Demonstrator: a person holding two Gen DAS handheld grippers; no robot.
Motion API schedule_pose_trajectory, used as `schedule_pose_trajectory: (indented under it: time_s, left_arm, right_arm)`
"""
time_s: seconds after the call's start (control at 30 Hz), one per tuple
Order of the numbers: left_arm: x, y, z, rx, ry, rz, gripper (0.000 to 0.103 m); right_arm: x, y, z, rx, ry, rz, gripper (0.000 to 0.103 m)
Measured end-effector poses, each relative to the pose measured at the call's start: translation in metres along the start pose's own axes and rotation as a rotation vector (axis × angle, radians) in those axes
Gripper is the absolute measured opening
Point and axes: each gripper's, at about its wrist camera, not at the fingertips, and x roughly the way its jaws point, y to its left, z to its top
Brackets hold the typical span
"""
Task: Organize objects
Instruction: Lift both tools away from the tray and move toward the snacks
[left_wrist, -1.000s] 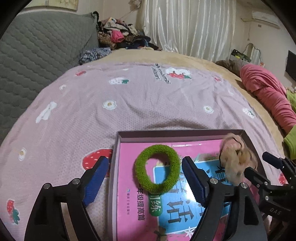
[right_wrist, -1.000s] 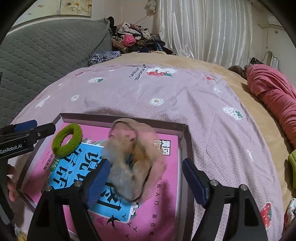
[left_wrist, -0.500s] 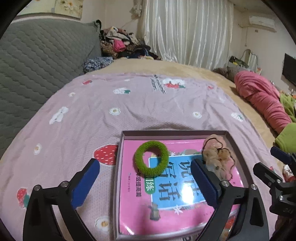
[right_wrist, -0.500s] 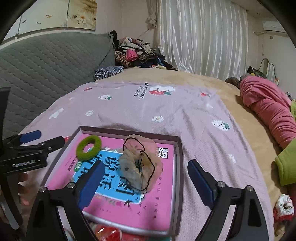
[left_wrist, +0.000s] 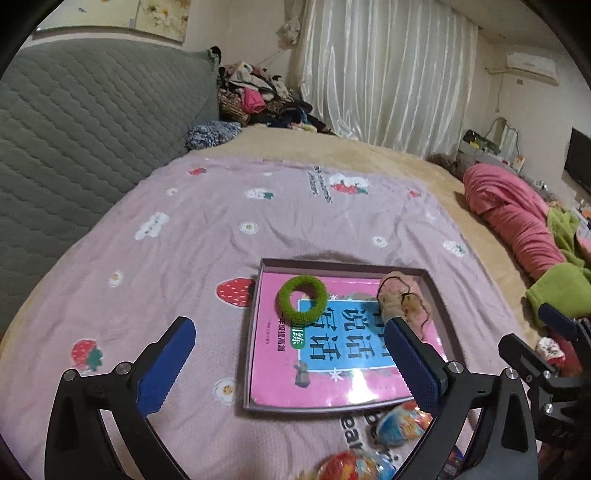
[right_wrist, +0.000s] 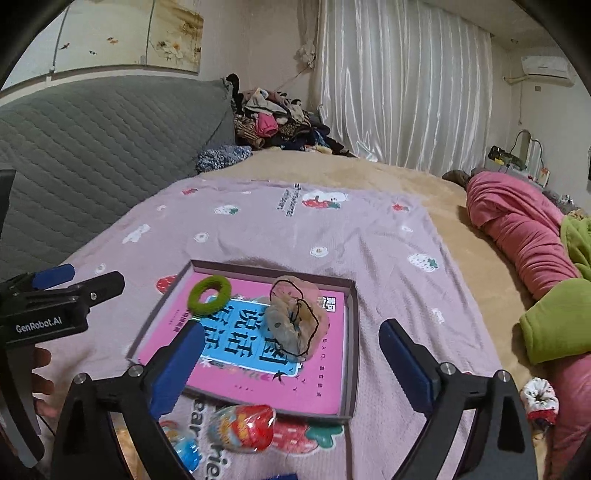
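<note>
A shallow box (left_wrist: 258, 295) (right_wrist: 352, 332) lies on the bed with a pink and blue book (left_wrist: 332, 350) (right_wrist: 251, 354) inside. A green hair tie (left_wrist: 303, 298) (right_wrist: 208, 292) and a pinkish scrunchie with a black cord (left_wrist: 404, 301) (right_wrist: 295, 321) rest on the book. My left gripper (left_wrist: 290, 363) is open and empty, held back above the box's near left side. My right gripper (right_wrist: 291, 363) is open and empty, held back above the box's near edge.
Shiny snack packets (right_wrist: 243, 428) (left_wrist: 402, 424) lie just in front of the box. A white patterned scrunchie (right_wrist: 539, 398) lies at the right. A pink quilt (right_wrist: 524, 229) and green cloth (right_wrist: 557, 317) lie to the right. A grey headboard (left_wrist: 74, 122) and clothes pile (left_wrist: 255, 96) stand behind.
Both grippers have drawn back and up from the box, so it looks smaller. The pinkish scrunchie has left the right gripper and now lies on the book.
</note>
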Motion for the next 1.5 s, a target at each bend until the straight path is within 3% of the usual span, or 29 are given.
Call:
schedule_pose_trajectory:
  time_s: [0.33, 0.63, 1.5]
  left_arm:
    - [-0.075, -0.002, -0.010, 0.047, -0.023, 0.025, 0.102]
    - [-0.118, -0.007, -0.036, 0.077, -0.018, 0.038, 0.102]
    - [-0.154, -0.005, -0.105, 0.104, 0.054, 0.050, 0.102]
  right_arm:
    - [-0.073, 0.010, 0.000, -0.002, -0.048, 0.011, 0.098]
    - [-0.119, 0.013, -0.009, -0.020, -0.069, 0.005, 0.098]
    - [-0.182, 0.033, -0.076, -0.047, -0.040, 0.020, 0.098]
